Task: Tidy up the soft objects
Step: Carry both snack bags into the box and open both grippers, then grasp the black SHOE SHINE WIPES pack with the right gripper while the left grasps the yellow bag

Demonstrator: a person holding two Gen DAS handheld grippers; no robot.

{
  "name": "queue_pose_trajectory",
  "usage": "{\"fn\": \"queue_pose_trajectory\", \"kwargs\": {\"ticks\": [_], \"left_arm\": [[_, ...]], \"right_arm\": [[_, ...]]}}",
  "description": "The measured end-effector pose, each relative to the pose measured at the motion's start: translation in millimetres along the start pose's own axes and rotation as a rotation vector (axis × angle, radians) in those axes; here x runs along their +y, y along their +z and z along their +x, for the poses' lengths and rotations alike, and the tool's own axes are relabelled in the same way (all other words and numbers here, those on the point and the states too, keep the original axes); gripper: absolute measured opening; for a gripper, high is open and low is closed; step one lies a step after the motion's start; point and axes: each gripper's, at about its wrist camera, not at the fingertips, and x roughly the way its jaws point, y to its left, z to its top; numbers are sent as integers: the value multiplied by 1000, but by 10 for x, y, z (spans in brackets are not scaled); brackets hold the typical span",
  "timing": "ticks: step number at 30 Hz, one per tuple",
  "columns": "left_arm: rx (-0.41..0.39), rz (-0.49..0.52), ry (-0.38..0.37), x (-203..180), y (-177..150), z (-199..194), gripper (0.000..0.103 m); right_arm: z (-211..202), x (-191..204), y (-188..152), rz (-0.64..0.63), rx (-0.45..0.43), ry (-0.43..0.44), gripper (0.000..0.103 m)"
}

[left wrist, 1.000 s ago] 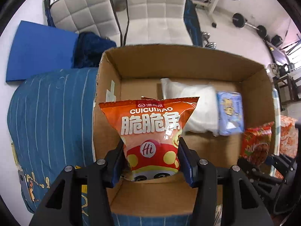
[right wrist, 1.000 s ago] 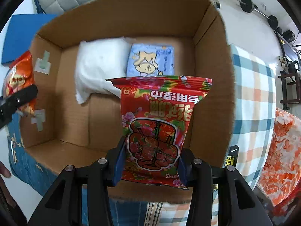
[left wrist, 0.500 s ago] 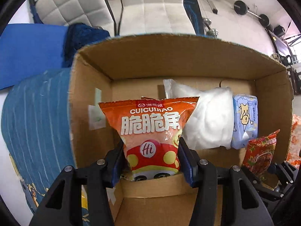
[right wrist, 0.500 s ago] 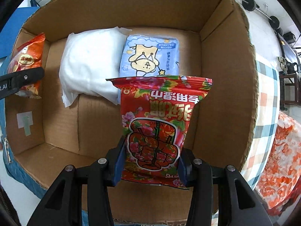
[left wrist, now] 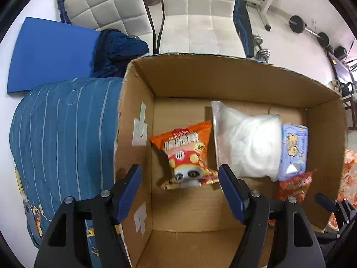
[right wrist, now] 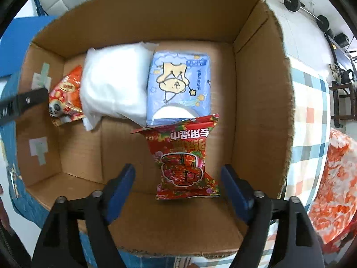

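Note:
An open cardboard box (left wrist: 223,78) (right wrist: 261,93) holds the soft packs. My left gripper (left wrist: 179,183) is open above its left side; the orange snack bag (left wrist: 189,154) lies free on the floor below it and shows at the left in the right wrist view (right wrist: 65,96). My right gripper (right wrist: 178,181) is open over the right side; the red flowered pack (right wrist: 184,156) lies loose between the fingers, also seen in the left wrist view (left wrist: 294,185). A white soft pack (left wrist: 247,143) (right wrist: 113,84) and a blue tissue pack (left wrist: 293,149) (right wrist: 179,87) lie at the back.
The box stands on a blue striped cloth (left wrist: 62,134) and a checked cloth (right wrist: 310,120). An orange patterned cloth (right wrist: 332,187) lies to the right. White chairs (left wrist: 196,15), a blue mat (left wrist: 49,51) and gym weights (left wrist: 299,24) stand beyond.
Both grippers opened. The orange snack bag dropped from the left gripper onto the box floor, and the red flowered pack dropped from the right gripper.

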Motion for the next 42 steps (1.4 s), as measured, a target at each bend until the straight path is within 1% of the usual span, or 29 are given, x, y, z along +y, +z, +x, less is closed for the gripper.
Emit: {"fn": "queue_pose_trajectory", "kwargs": {"ticks": [6,8,9,10,11,13,17,20,22,29,33,35,36,37,39,40,42], "left_arm": [[-79,3,-44,1,-336,-346,71],[-101,7,-49,-11,-455,-442,72],[-113,11,-50,-16,-510,-492,72],[-130,15,-47,-21,-601,-562,74],[-139,19,-46,-41,-661,-610,81],[-166,19,-49,-43,-801,-701,90],[-209,23,-60,-42,-1012,-888,100],[-234,23,-53,-35,-1143,-1026,100],[-252,13,-64,-24,-1210,-1121,100],[-358,-6,-46,-15,-1455,-1551,100],[-387,-19,-45,-28,-1556,-1688,100],[-403,-40,-37,-34,-1622,-1739,100],[-425,-50,-28,-38,-1670,-1780,100],[-438,-58,-17,-45,-1704,-1804,100],[-452,-67,-4,-65,-1763,-1806,100],[-448,-73,-9,-69,-1791,-1793,100],[-421,-84,-4,-86,-1844,-1740,100]], "right_arm": [[-203,46,-156,5,-31,21,83],[-284,39,-246,26,-46,47,86],[-317,37,-304,37,-55,58,91],[-360,27,-356,45,-67,65,95],[-403,10,-382,49,-77,68,96],[-505,30,-499,45,-112,54,96],[-724,103,-677,26,-173,28,96],[-961,145,-823,8,-236,19,96],[-1095,145,-928,0,-268,24,96],[-1422,175,-1192,-27,-329,47,96],[-1543,134,-1322,-29,-351,70,96],[-1580,61,-1390,-27,-361,84,97],[-1585,-4,-1424,-24,-366,92,103],[-1580,-65,-1444,-21,-368,95,103],[-1516,-279,-1488,-5,-352,97,103],[-1451,-433,-1515,8,-337,90,103],[-1265,-784,-1555,38,-297,47,103]]}}
